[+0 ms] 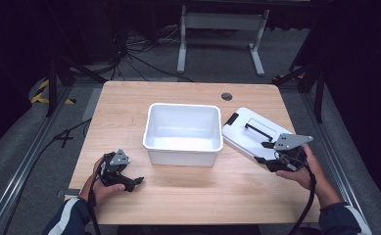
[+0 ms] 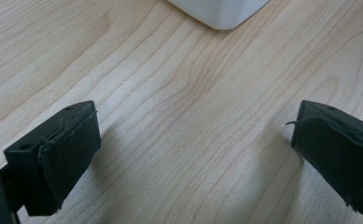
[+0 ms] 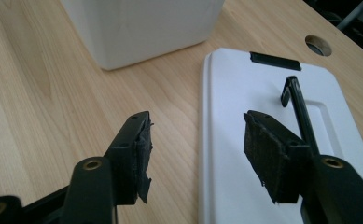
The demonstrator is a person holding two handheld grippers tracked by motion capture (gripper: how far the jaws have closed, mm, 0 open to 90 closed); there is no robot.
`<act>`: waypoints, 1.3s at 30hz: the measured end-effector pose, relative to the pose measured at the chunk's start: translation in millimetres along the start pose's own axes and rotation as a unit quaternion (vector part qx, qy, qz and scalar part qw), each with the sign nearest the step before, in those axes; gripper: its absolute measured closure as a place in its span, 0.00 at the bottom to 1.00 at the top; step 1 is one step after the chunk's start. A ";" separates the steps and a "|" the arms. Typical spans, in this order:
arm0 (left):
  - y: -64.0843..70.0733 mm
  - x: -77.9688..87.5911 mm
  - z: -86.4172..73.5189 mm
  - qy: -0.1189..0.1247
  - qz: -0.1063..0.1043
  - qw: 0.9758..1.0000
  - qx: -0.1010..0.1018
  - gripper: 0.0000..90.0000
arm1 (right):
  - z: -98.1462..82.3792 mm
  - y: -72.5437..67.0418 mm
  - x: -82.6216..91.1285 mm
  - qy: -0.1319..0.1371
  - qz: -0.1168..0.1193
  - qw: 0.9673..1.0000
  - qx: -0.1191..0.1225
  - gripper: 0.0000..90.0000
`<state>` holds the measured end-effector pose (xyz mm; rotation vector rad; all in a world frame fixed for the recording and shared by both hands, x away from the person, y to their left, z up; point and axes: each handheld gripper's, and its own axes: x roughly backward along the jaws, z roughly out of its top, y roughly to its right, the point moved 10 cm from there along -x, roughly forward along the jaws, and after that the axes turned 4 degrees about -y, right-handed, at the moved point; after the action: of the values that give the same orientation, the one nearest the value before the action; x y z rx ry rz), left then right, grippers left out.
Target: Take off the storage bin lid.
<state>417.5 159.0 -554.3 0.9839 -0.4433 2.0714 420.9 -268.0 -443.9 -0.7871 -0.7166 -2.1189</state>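
Observation:
An empty white bin (image 1: 183,157) stands in the middle of the wooden table. Its white lid (image 1: 244,139) lies flat to the right, with a black handle (image 1: 256,130) on top. My right gripper (image 1: 262,152) is at the lid's near edge. In the right gripper view it (image 3: 198,126) is open, one jaw over the table and the other over the lid (image 3: 244,84) beside the handle (image 3: 300,105), pressing on nothing. My left gripper (image 1: 134,182) rests at the front left, open wide (image 2: 193,126) over bare wood, with the bin's corner (image 2: 221,11) ahead.
A round cable hole (image 1: 226,96) sits in the table behind the lid. A black clip (image 3: 275,60) marks the lid's far end. Bare tabletop (image 1: 202,196) stretches between my two hands. A white desk frame (image 1: 222,29) and cables lie on the floor beyond.

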 end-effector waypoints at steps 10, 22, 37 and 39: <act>-0.6 -0.1 0.4 0.001 0.002 1.000 -0.002 0.02 | -32.9 -15.4 -9.3 -0.016 0.014 1.000 0.003 0.43; -0.9 -1.3 1.4 0.000 -0.001 1.000 -0.006 0.01 | -87.9 -24.4 -20.4 -0.015 0.034 0.998 -0.053 0.40; -1.1 -1.0 0.9 -0.004 0.001 1.000 -0.006 0.00 | -108.3 -20.9 -20.9 0.008 0.030 0.993 -0.113 0.27; -1.2 -1.0 0.9 -0.004 0.001 1.000 -0.006 0.00 | -108.8 -20.5 -20.9 0.006 0.027 0.993 -0.117 0.26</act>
<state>419.3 158.6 -554.4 0.9853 -0.4609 2.0641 383.1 -322.7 -534.9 -0.9067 -0.4398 -2.1811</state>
